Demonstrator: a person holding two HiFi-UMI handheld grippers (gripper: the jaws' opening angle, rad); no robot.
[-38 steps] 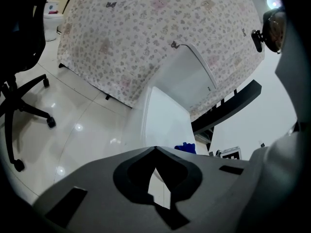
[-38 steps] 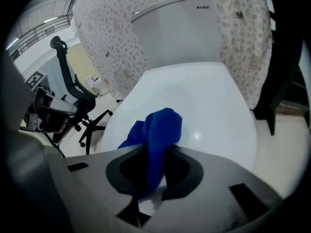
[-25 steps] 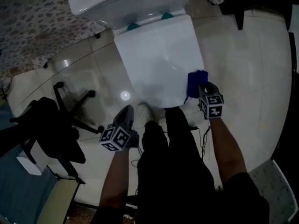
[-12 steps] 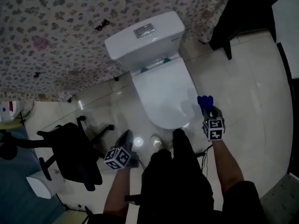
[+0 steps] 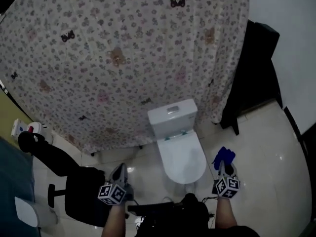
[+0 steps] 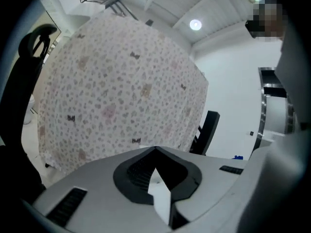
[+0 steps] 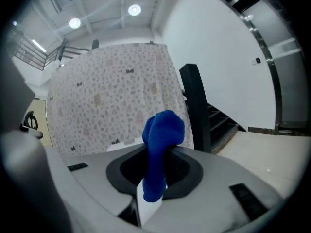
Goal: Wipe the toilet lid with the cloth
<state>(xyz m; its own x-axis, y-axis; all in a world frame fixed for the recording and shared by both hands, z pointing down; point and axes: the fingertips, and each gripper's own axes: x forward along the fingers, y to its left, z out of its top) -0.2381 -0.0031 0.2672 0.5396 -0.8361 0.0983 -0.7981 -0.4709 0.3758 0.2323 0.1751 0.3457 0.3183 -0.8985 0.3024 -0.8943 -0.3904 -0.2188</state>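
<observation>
The white toilet (image 5: 178, 147) stands against the curtain with its lid (image 5: 182, 161) down. Right of the lid, apart from it, my right gripper (image 5: 222, 168) is shut on a blue cloth (image 5: 223, 157) that bunches up above the jaws. In the right gripper view the blue cloth (image 7: 161, 144) is pinched between the jaws of my right gripper (image 7: 151, 191) and points at the curtain. My left gripper (image 5: 120, 172) hangs left of the toilet, over the floor. The left gripper view has my left gripper (image 6: 158, 181) with jaws together and nothing held.
A floral curtain (image 5: 123, 58) fills the back. A black office chair (image 5: 74, 184) stands at the lower left on the pale tiled floor (image 5: 266, 147). A dark stair-like structure (image 5: 254, 68) rises at the right. Dark legs (image 5: 182, 216) are below the toilet.
The view has pulled back and up, so the toilet looks smaller and farther. Both grippers have come away from the lid, the right one still holding the cloth.
</observation>
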